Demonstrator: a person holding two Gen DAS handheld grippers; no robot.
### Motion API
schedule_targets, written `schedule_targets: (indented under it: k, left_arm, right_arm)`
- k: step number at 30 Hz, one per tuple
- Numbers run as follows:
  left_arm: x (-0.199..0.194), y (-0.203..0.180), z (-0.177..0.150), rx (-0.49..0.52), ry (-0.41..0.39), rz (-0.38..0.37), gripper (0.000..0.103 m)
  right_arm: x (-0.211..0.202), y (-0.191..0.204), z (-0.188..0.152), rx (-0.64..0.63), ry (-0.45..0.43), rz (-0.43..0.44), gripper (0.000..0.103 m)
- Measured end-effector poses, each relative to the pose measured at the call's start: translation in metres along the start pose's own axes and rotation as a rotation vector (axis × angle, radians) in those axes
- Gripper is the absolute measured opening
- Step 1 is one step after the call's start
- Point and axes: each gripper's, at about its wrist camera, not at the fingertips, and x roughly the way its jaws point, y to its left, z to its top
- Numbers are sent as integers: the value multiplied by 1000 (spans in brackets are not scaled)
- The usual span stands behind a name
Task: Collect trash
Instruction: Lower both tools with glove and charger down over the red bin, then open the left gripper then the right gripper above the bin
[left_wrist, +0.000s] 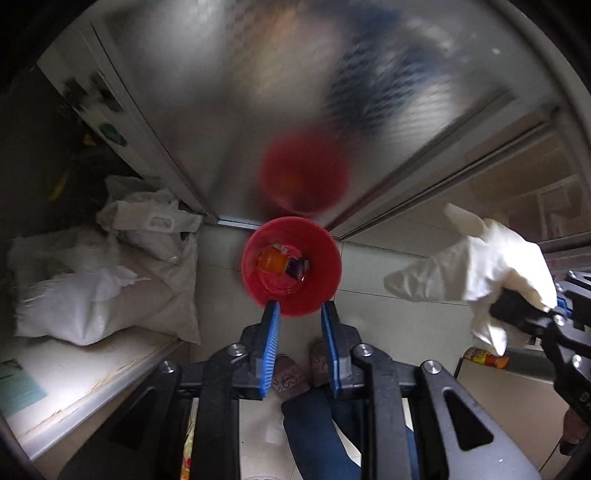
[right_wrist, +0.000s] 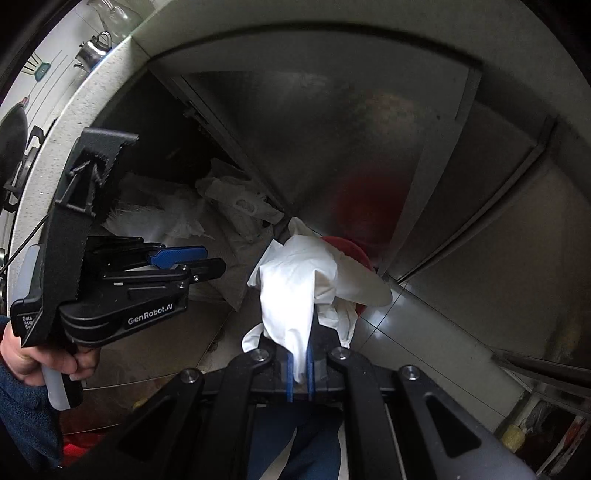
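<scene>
Two sacks (left_wrist: 103, 288) beside red bin (left_wrist: 291, 273); steel door (left_wrist: 277, 92) behind.

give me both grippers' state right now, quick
left gripper: open, empty, above the red bin
right gripper: shut on a white glove

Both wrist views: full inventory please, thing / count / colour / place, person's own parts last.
Bin: 1, red, on the tiled floor against a metal cabinet door, just beyond the left claw's tips.
Trash in bin: a few pieces, orange and dark, at the bottom.
Tissue: 1 crumpled wad, white, pinched in the right claw.
Sacks: several, white, piled in the open cabinet left of the bin.
Cabinet doors: brushed metal, behind the bin, reflecting it.
Packet: 1, orange-yellow, on the floor at right.
Kettle: 1, metal, on the counter top.
Slippers: 2, pinkish, below the left claw.
Left claw: blue pads, empty, jaws apart.
Right claw: shut on the tissue.
</scene>
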Motion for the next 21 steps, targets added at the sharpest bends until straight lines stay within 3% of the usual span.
schedule_targets:
  k: [8,16,19,21]
  left_arm:
    - [79,13,4,-17,70,-16,19]
    - [104,18,-2,23,88,16,22]
    - [110,22,-3,39,94,29,34]
    - [116,26,-5,47,99,40,47]
  right_arm:
    - [52,-7,0,19,53,-6,5]
    - [83,-9,-3,8,79,0,5]
    - [95,-12,-2,6,94,0,5]
    - [100,-13,0,-3,111,1,5]
